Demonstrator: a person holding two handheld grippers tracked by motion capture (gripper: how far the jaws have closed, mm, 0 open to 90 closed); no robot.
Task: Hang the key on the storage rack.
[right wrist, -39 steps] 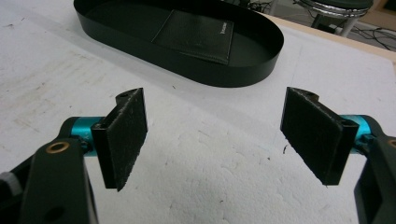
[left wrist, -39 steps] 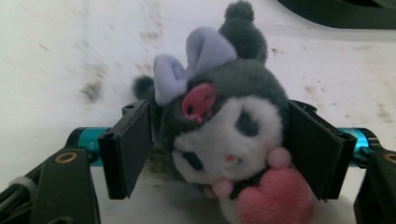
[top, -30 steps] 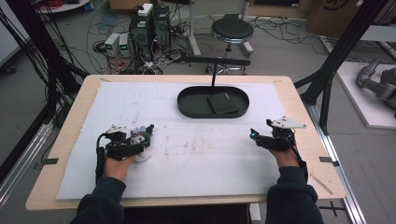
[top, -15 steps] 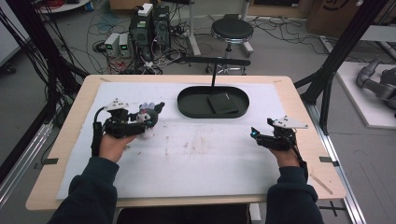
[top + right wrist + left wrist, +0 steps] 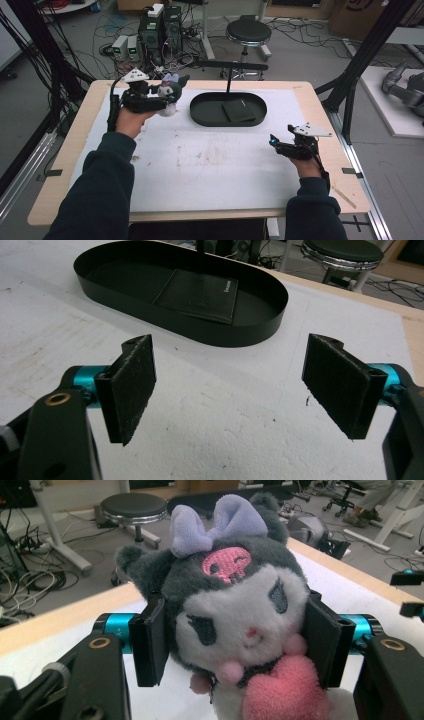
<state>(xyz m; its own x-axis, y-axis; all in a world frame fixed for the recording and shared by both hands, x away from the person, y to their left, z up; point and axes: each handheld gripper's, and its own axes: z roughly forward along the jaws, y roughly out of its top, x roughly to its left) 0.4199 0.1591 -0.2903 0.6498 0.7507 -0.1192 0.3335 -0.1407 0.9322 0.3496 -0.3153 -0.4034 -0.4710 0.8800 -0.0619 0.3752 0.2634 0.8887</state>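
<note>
Wearing lilac bow: grey-white plush toy [image 5: 235,605].

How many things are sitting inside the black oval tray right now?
1: a flat black leather wallet lies in the black oval tray, toward its right end in the high view. Nothing else shows inside.

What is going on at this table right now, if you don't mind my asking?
A person works with a gripper in each hand. The left gripper is clamped on a plush toy, held up beside the black oval tray, which holds a dark wallet. The right gripper hovers open over the white mat.
</note>
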